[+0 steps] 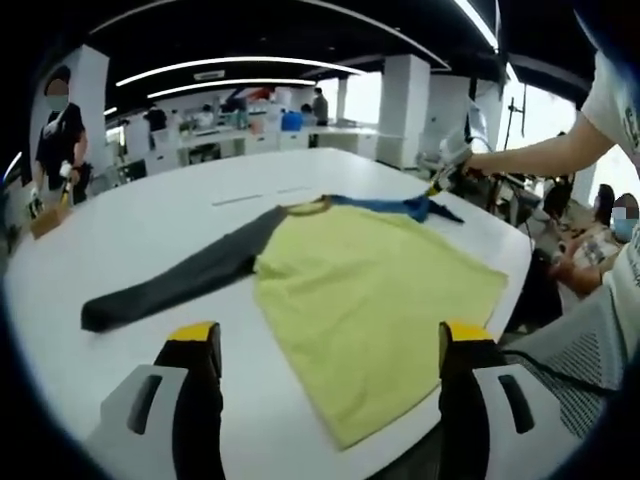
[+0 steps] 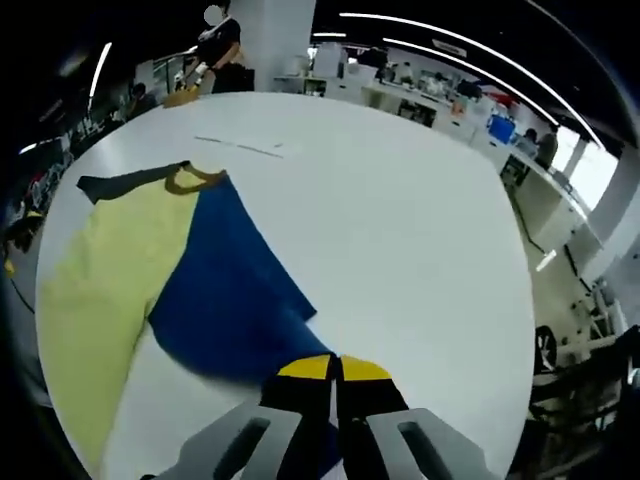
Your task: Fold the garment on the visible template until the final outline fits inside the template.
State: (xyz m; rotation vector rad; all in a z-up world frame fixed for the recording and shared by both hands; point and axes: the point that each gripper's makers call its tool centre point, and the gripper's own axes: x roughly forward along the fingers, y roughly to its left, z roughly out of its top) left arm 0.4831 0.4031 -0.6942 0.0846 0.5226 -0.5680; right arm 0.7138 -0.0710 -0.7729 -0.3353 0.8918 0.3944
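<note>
A long-sleeved shirt (image 1: 370,300) lies flat on a white table (image 1: 180,215). In the left gripper view its yellow-green body spreads from the centre toward 5 o'clock, the collar (image 1: 310,206) sits just above centre near 12 o'clock, and a dark grey sleeve (image 1: 185,280) stretches out toward 9 o'clock. A blue sleeve (image 1: 400,206) runs from the collar toward 2 o'clock.

The left gripper (image 1: 325,345) hangs near the hem, its yellow-tipped jaws spread wide with nothing between them. The right gripper (image 2: 335,370) has its jaws pressed together, and the blue sleeve (image 2: 235,290) runs straight down into them, so it appears to be pinched at the cuff end. In the left gripper view that same tool (image 1: 443,178) is seen at 2 o'clock, at the far end of the blue sleeve, held by a person's outstretched arm.

The shirt looks like thin knit: light, limp and easy to drag, so it will likely sag and crease when lifted. Edges, cuffs and hem corners are probably the best places to take hold, since a pinch in the middle would bunch the cloth.

Its long axis runs collar to hem, from 12 toward 5 o'clock in the left gripper view, collar pointing away from that gripper. The grey sleeve lies across this axis. No template outline can be made out under the shirt; only faint short marks (image 1: 240,198) show on the table beyond the collar.
</note>
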